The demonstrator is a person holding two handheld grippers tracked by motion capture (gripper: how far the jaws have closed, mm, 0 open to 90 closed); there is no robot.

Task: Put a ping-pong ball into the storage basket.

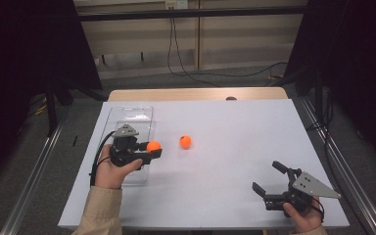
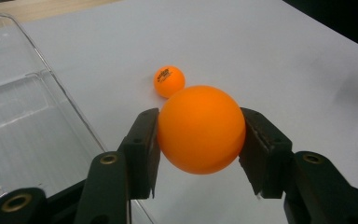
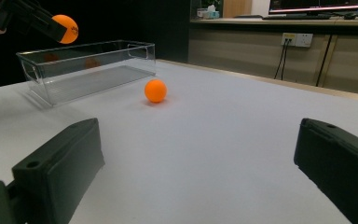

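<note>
My left gripper [image 1: 152, 147] is shut on an orange ball [image 2: 200, 129], held in the air just right of the clear plastic tray [image 1: 127, 120]. The same held ball [image 3: 66, 28] hangs above the tray's near end in the right gripper view. A second orange ball [image 1: 185, 142] lies on the white table to the right of the held one; it carries dark print [image 2: 169, 80]. At the table's front right my right gripper [image 1: 269, 177] stands open, its two jaws wide apart with bare table between them, and it points left toward the loose ball [image 3: 155, 90].
The clear tray [image 3: 81, 65] is long, shallow and holds nothing. The white sheet [image 1: 235, 122] covers the table; a wooden strip [image 1: 196, 93] shows at its far edge. Cables run over the floor behind. Black curtains hang at both sides.
</note>
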